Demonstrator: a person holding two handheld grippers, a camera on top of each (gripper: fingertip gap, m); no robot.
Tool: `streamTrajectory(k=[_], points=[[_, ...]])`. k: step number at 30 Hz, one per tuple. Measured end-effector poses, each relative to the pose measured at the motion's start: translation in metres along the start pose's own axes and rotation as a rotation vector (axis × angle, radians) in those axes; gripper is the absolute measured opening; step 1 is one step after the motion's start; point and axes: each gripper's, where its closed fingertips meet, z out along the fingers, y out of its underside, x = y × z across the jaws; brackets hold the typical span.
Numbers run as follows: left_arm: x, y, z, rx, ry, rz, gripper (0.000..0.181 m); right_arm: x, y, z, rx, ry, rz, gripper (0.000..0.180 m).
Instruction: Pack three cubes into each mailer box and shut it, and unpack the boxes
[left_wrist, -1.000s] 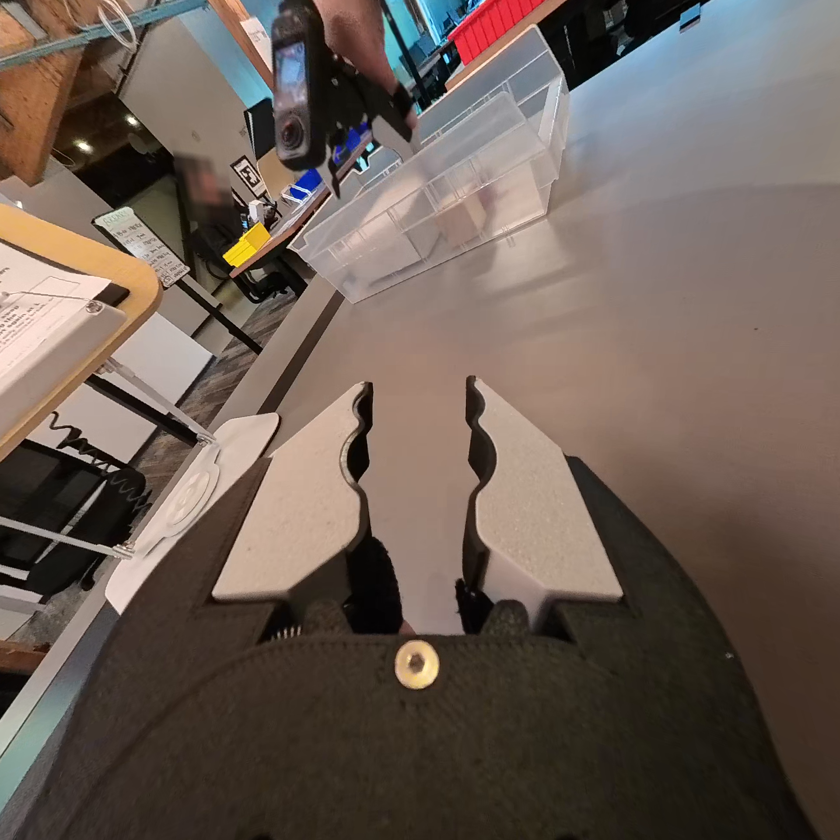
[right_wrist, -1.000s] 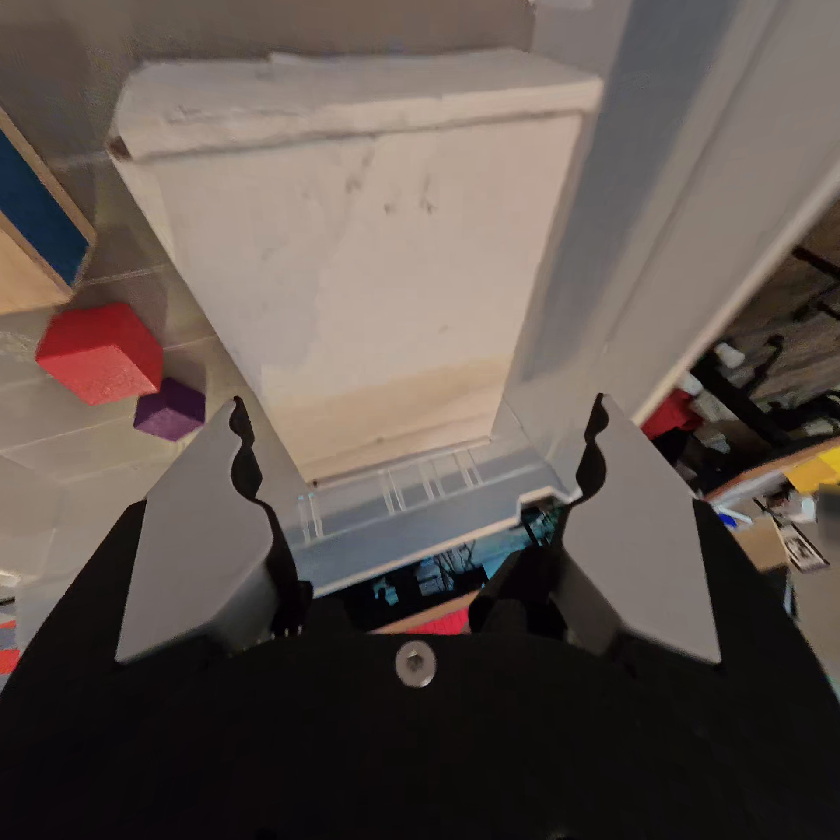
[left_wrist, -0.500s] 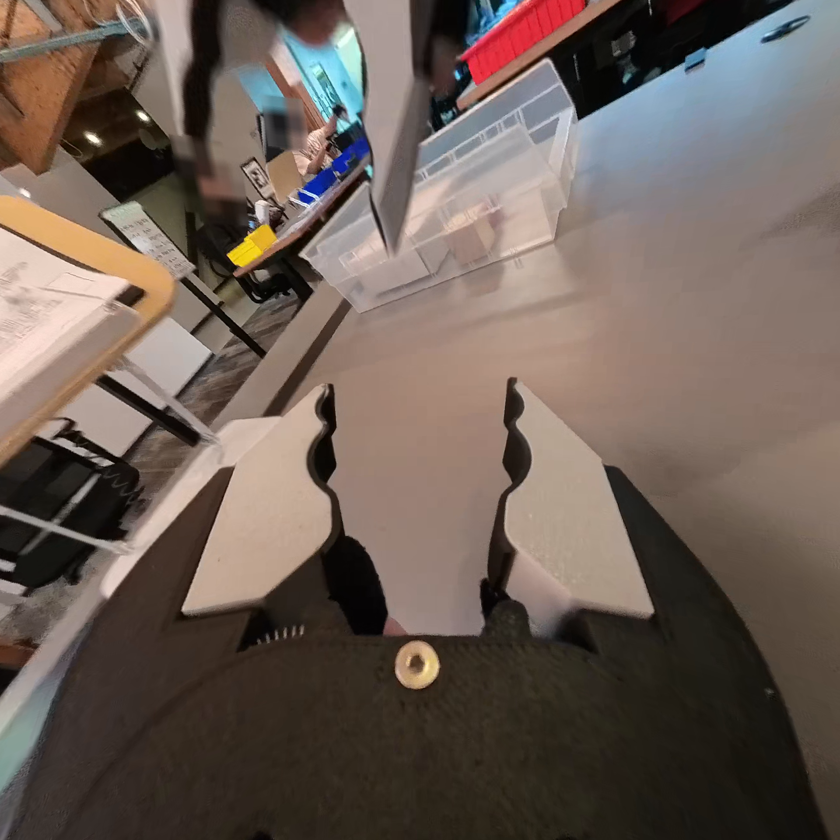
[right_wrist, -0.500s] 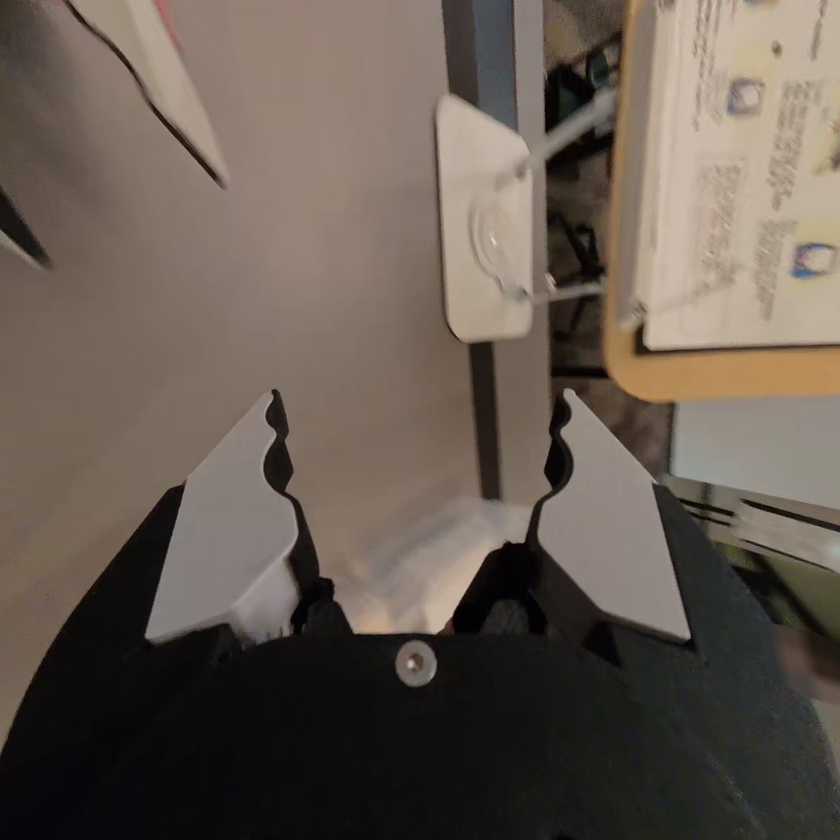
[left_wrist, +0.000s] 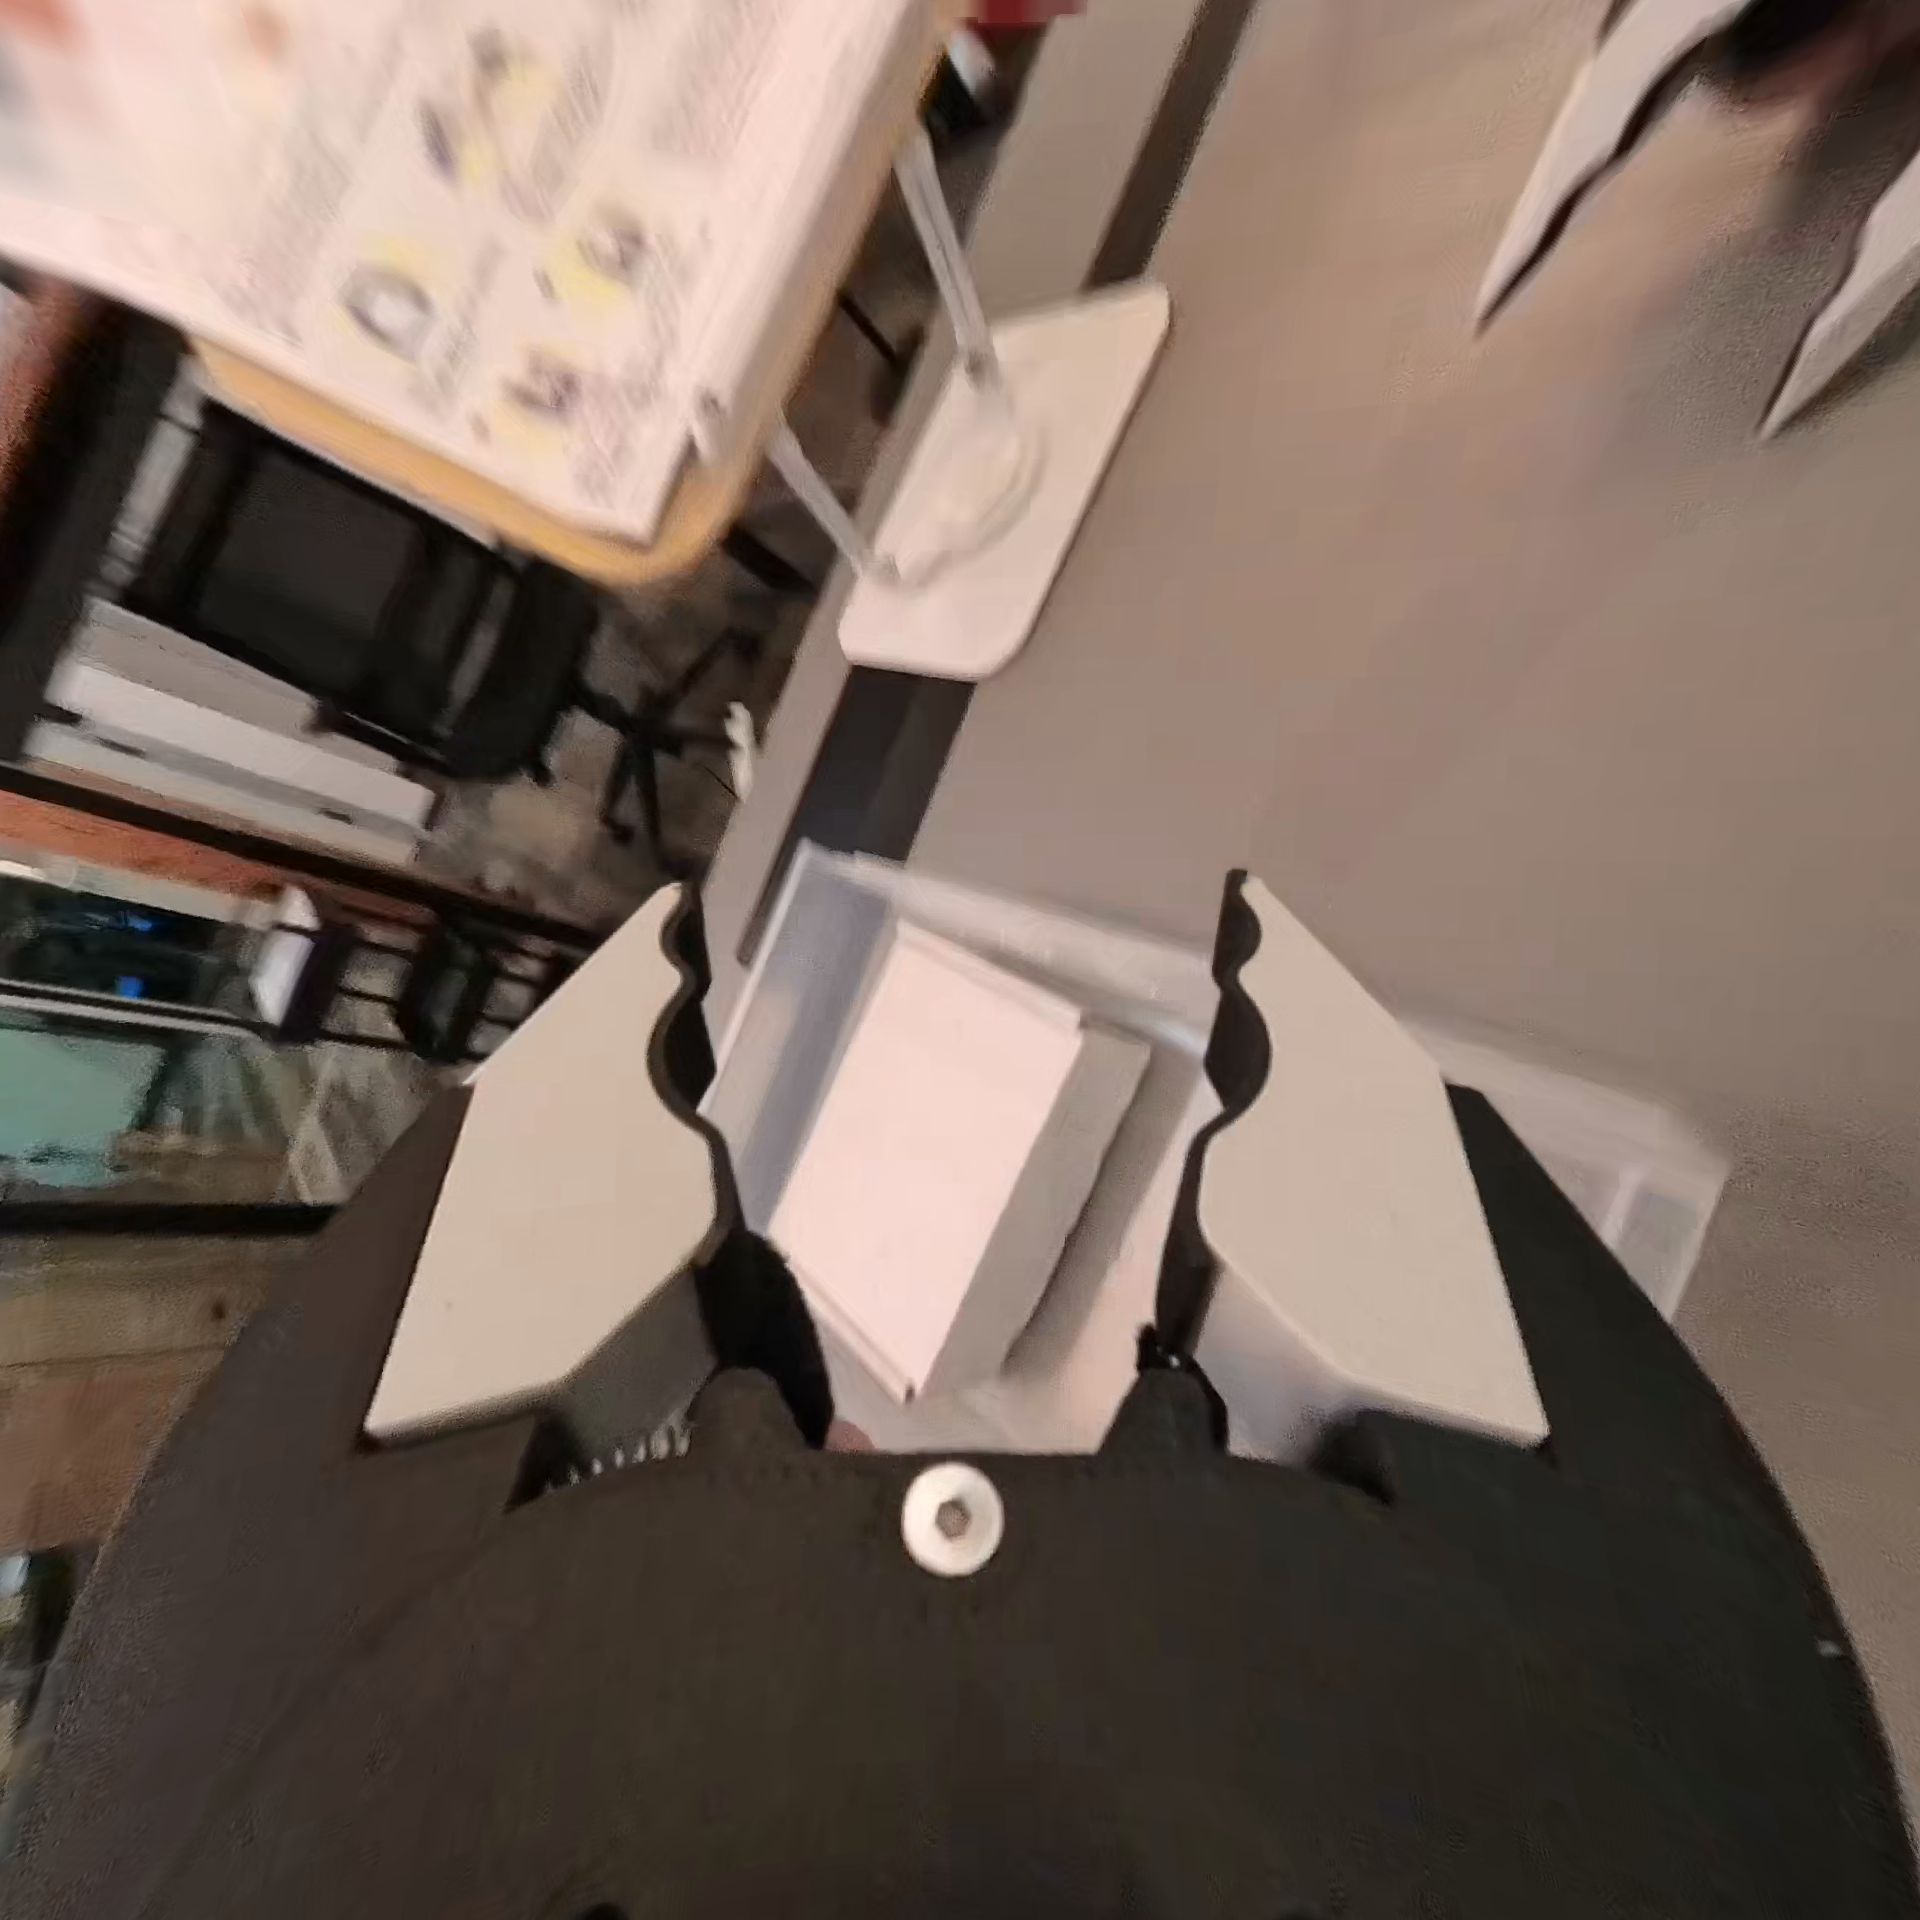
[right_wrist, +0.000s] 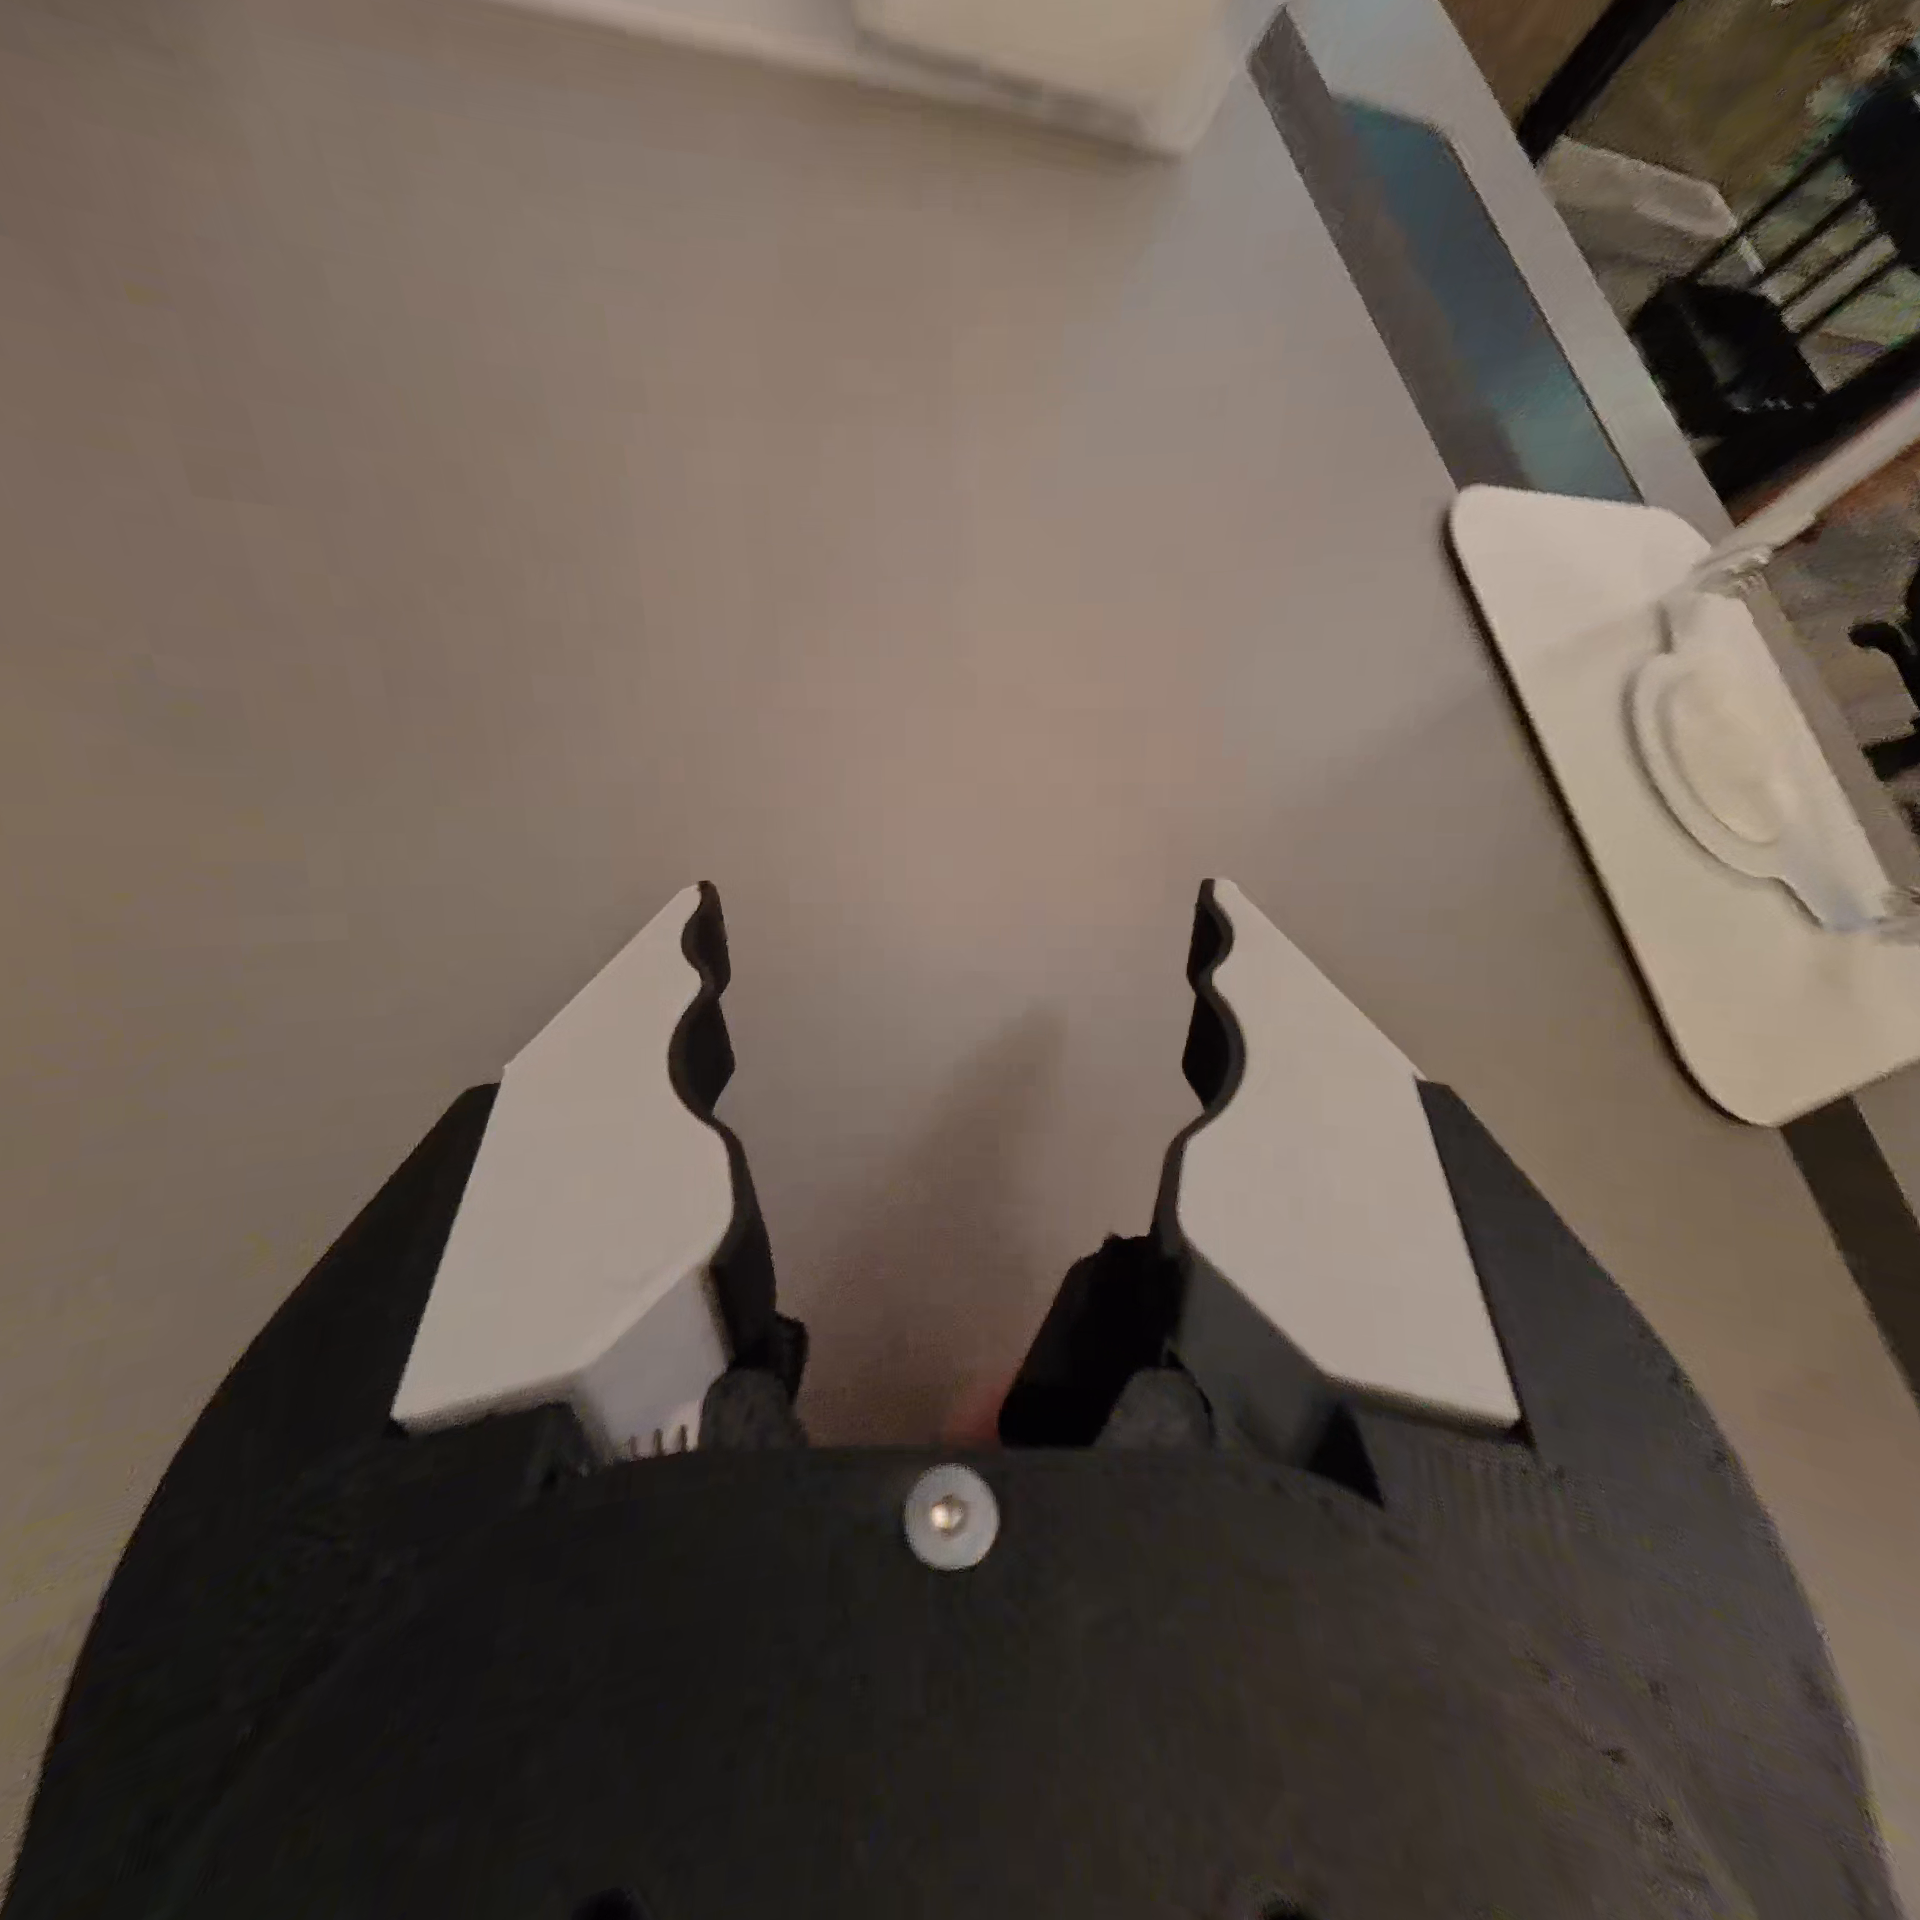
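Both tongs are spread wide and hold nothing. Looking down, the left gripper hangs over a white mailer box lying shut in a clear plastic bin at the tabletop edge, probably lined up to lift it out. No cubes show. Off to the side, the right gripper hovers over bare tabletop, likely waiting. Beside it, a white stand base sits on the same edge, holding up a paper sheet on a board.

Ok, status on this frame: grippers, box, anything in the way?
Left gripper open above white mailer box in clear bin. Right gripper open, empty, over bare table. Nothing in the way.
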Motion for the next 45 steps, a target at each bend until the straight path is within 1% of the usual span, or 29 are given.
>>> streamTrajectory(k=[2,4,6,7,9,14,15,17,20,23,24,25,27,29,32,37,43,45], points=[[-0.006,0.043,0.016,-0.136,0.105,-0.009,0.105,-0.003,0.001,0.001,0.008,-0.030,0.029,0.087],[-0.013,0.094,0.038,-0.318,0.157,0.084,0.110,-0.003,0.000,0.001,0.018,-0.036,0.015,0.087],[-0.006,0.132,0.058,-0.455,0.276,0.049,0.124,-0.005,0.000,0.000,0.022,-0.044,0.008,0.084],[-0.005,0.146,0.066,-0.506,0.315,0.043,0.128,-0.005,0.000,0.000,0.024,-0.046,0.004,0.083],[-0.008,0.167,0.077,-0.582,0.357,0.037,0.132,-0.006,0.000,0.000,0.026,-0.050,0.000,0.081],[-0.004,0.196,0.095,-0.665,0.429,0.072,0.128,-0.008,0.000,-0.001,0.029,-0.067,0.004,0.080],[-0.002,0.204,0.097,-0.687,0.430,0.090,0.134,-0.008,0.000,-0.001,0.029,-0.069,0.003,0.080],[-0.002,0.206,0.103,-0.691,0.417,0.114,0.136,-0.009,0.000,-0.001,0.030,-0.073,0.000,0.078],[0.000,0.206,0.102,-0.717,0.414,0.101,0.137,-0.010,0.000,-0.001,0.030,-0.083,0.000,0.076],[0.006,0.198,0.083,-0.759,0.478,0.089,0.119,-0.010,0.001,-0.001,0.030,-0.090,0.001,0.076],[0.010,0.193,0.076,-0.754,0.506,0.079,0.117,-0.011,0.000,-0.001,0.031,-0.091,-0.001,0.075],[0.009,0.189,0.074,-0.742,0.499,0.079,0.118,-0.011,0.000,-0.002,0.031,-0.091,-0.003,0.075],[0.008,0.190,0.077,-0.731,0.481,0.091,0.131,-0.011,0.000,-0.002,0.032,-0.093,-0.006,0.074],[0.011,0.200,0.080,-0.757,0.491,0.142,0.142,-0.011,0.000,-0.002,0.032,-0.095,-0.005,0.073],[0.019,0.214,0.086,-0.794,0.520,0.163,0.140,-0.011,0.000,-0.002,0.032,-0.095,-0.006,0.073],[0.019,0.213,0.087,-0.769,0.532,0.156,0.137,-0.012,0.000,-0.001,0.032,-0.096,-0.006,0.073],[0.022,0.214,0.078,-0.791,0.538,0.134,0.136,-0.012,0.000,-0.001,0.032,-0.100,-0.005,0.072],[0.021,0.211,0.076,-0.772,0.528,0.103,0.136,-0.012,0.000,-0.001,0.033,-0.100,-0.007,0.072]])
